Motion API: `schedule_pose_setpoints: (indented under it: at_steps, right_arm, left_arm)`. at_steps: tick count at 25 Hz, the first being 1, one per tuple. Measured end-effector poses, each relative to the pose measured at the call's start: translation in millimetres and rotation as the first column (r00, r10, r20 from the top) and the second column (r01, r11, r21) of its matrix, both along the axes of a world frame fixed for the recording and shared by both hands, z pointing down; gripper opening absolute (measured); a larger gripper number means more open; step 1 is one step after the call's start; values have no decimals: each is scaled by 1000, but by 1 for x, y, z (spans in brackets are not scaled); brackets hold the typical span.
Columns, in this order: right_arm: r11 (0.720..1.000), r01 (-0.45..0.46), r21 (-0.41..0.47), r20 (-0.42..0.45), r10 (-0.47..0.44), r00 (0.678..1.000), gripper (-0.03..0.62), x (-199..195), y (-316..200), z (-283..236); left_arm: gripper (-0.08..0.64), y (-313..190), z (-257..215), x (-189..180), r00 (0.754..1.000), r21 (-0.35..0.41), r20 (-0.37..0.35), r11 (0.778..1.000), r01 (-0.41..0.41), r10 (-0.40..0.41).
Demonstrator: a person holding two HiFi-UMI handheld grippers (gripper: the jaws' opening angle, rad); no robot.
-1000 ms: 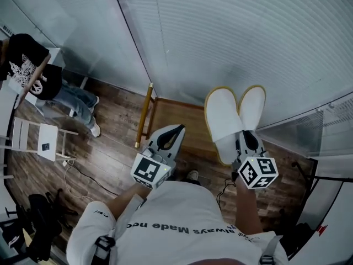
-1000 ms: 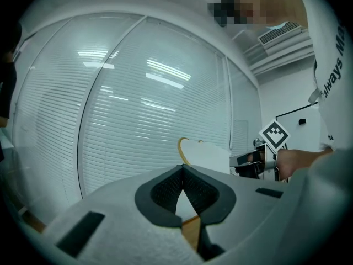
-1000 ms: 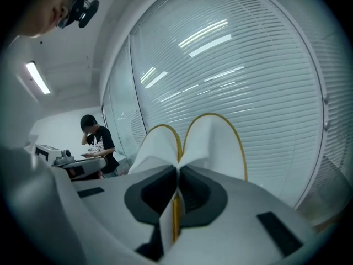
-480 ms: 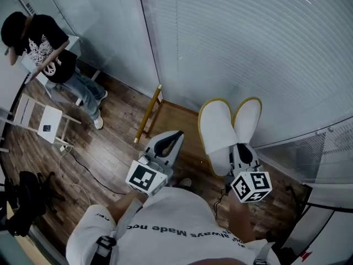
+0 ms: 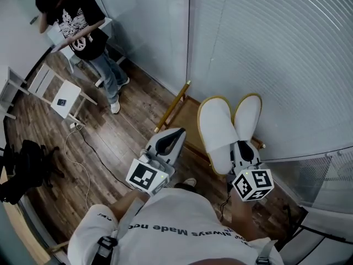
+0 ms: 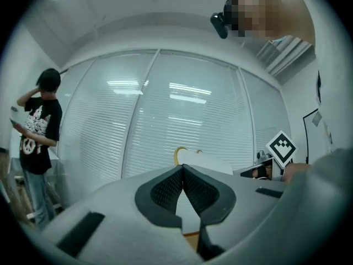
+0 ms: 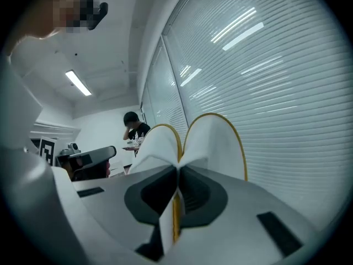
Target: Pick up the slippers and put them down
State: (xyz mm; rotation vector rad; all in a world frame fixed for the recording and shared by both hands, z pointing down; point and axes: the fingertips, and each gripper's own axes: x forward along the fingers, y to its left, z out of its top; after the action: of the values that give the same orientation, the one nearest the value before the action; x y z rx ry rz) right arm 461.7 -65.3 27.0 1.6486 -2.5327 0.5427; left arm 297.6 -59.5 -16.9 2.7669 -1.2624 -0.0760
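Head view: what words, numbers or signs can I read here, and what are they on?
"Made no" then "always": white T-shirt of the person holding the grippers, the rest hidden.
Square black-and-white codes, no letters: cubes on the left gripper and right gripper.
White print with a peace sign: bystander's black T-shirt; lettering too small to read.
No print seen: white slippers with yellow trim.

Both tools are out in front of the chest, side by side, pointing away from the body. The left tool has its jaws pressed together, nothing in them. The right tool is clamped tight on the slippers, which stick out past its tips.
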Motion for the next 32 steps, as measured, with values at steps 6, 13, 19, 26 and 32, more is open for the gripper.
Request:
schedule_pose_setpoints:
  at_steps: [6, 13, 19, 26, 32]
  right_arm:
    - [985, 171, 12, 12, -171, 985, 21, -124, -16, -11]
    - [931, 363, 26, -2, -364, 932, 21, -300, 3, -19]
    - [867, 498, 35, -17, -497, 867, 21, -442, 29, -21]
    - [782, 623, 35, -12, -623, 782, 21, -576, 72, -21]
    - [692, 721, 31, -9, -721, 692, 21, -642, 90, -12]
  left_arm:
    - [11, 12, -9, -115, 992, 16, 1, 991, 130, -130]
    - [11, 63, -16, -275, 952, 30, -22, 951, 307, -307]
    - [11, 115, -19, -411, 896, 37, -20, 895, 445, -444]
    - [11, 173, -19, -528, 819, 37, -15, 819, 573, -573]
    - [11, 204, -9, -579, 725, 31, -16, 725, 689, -688]
